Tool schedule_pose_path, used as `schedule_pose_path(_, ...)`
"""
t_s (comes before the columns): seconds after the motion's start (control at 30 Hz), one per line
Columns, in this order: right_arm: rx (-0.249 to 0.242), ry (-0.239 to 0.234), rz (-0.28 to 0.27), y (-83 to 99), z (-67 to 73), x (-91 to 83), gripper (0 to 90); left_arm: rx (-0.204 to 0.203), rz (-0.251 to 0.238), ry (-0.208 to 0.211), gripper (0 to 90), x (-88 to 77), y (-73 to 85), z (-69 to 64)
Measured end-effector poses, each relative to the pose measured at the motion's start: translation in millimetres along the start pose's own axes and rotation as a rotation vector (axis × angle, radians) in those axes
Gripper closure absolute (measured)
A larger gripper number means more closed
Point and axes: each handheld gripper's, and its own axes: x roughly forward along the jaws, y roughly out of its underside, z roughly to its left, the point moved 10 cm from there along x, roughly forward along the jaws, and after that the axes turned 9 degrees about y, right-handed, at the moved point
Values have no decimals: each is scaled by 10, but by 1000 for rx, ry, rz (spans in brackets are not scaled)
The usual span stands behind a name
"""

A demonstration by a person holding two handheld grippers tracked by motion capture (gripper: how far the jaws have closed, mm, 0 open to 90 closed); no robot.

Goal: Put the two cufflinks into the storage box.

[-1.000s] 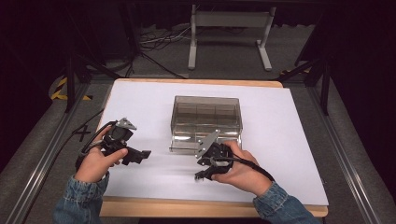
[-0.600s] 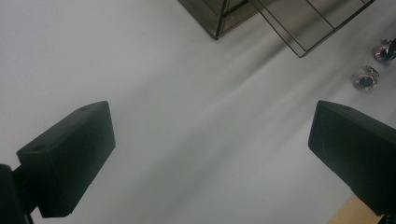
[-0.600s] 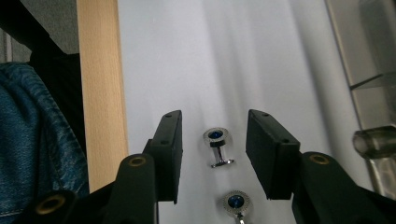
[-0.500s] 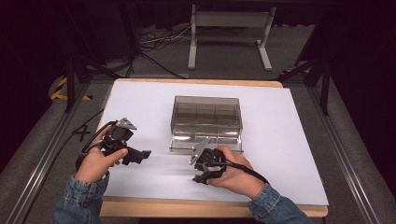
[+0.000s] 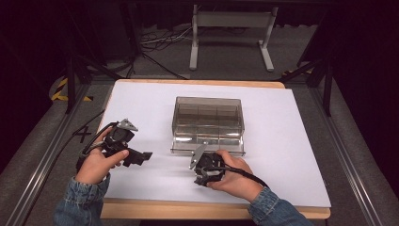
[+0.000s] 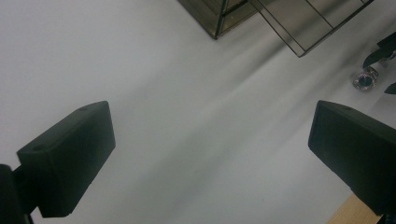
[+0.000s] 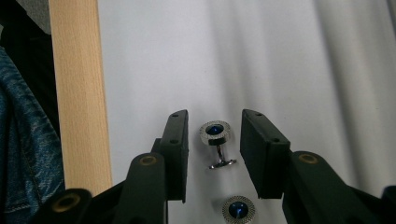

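Since the earlier high-view frames, the right gripper [image 5: 201, 175] has shifted from the front edge of the clear plastic box [image 5: 208, 123] down toward the near part of the white table [image 5: 282, 141], and its jaws have just been closing

1. Right gripper state: in the right gripper view the jaws stand at a narrow gap on either side of a cufflink [image 7: 216, 140]. A sliver of table shows between each pad and the cufflink, so nothing is clamped yet

2. Meaning for the work: judged from this, the pick-up of the cufflink is at its closing stage, with lifting not yet begun

3. Cufflink position and axis: it lies on its side at centre frame of the right gripper view. Its round blue-stone face points toward the upper part of the frame; the post runs down to the toggle bar at the lower end. The long axis therefore runs roughly parallel to the jaws

4. A second cufflink [image 7: 238, 208] lies just below, at the bottom edge of that frame, apart from the first

5. Left gripper [image 5: 123, 145]: jaws wide apart and empty, at lower left of the high view
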Motion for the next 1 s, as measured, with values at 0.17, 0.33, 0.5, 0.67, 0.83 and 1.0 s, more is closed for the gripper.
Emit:
schedule_pose_path(0.17, -4, -4, 25, 29, 15, 67, 643, -1, 1, 3, 15, 4, 2, -4)
schedule_pose_path(0.33, -30, 4, 30, 42, 4, 117, 678, 1, 2, 1, 15, 2, 3, 1)
schedule_pose_path(0.5, -38, 3, 43, 52, 9, 129, 719, -2, 1, 5, 15, 5, 3, -6)
schedule_pose_path(0.67, -45, 4, 45, 52, 8, 131, 732, -2, 1, 4, 15, 6, 3, -3)
schedule_pose_path(0.83, -52, 4, 45, 44, 7, 106, 733, 0, 1, 3, 15, 4, 4, 1)
schedule_pose_path(1.0, -46, -6, 40, 28, 15, 36, 734, -1, 0, 3, 15, 2, 4, 3)
